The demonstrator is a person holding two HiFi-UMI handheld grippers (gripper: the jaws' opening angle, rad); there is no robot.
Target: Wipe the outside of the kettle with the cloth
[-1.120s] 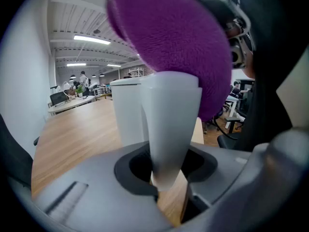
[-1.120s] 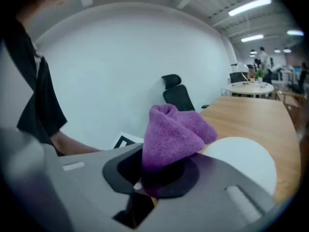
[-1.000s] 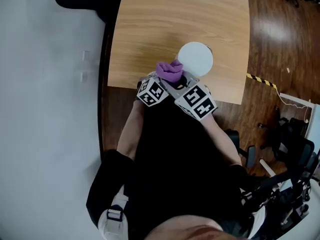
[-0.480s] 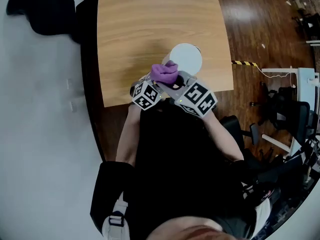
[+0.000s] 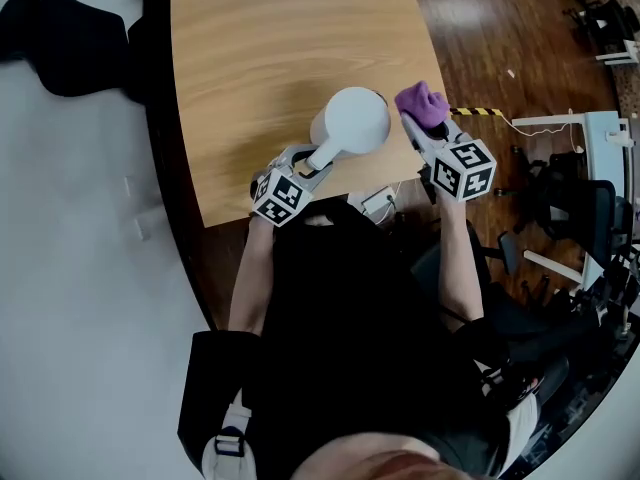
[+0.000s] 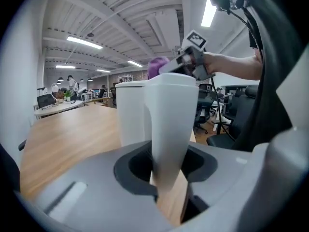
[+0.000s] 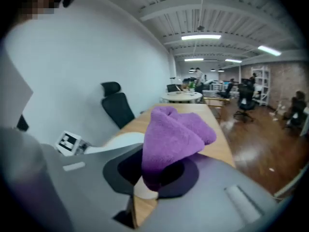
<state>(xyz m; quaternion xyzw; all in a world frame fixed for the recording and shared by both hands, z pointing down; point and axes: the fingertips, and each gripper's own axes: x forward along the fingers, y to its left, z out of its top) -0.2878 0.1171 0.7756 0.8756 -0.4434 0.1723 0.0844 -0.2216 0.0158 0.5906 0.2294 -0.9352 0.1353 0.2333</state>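
Observation:
A white kettle (image 5: 352, 121) stands near the front edge of the wooden table (image 5: 260, 58). Its handle (image 5: 322, 155) runs back toward me and my left gripper (image 5: 305, 160) is shut on it; in the left gripper view the handle (image 6: 169, 124) fills the space between the jaws, with the kettle body (image 6: 130, 110) behind. My right gripper (image 5: 412, 123) is shut on a bunched purple cloth (image 5: 422, 102), held just right of the kettle at the table's right edge. The cloth (image 7: 174, 139) rises from the jaws in the right gripper view, where the kettle (image 7: 116, 144) shows low at the left.
A black office chair (image 5: 60, 28) stands beyond the table's far left corner. Right of the table is dark wood floor with a yellow-black tape strip (image 5: 478, 112), and more chairs (image 5: 575, 208) crowd the right side. A person's torso and arms fill the lower middle of the head view.
My right gripper has swung the purple cloth from the kettle's near-left side, over the handle, round to its right side. The left gripper stays on the handle.

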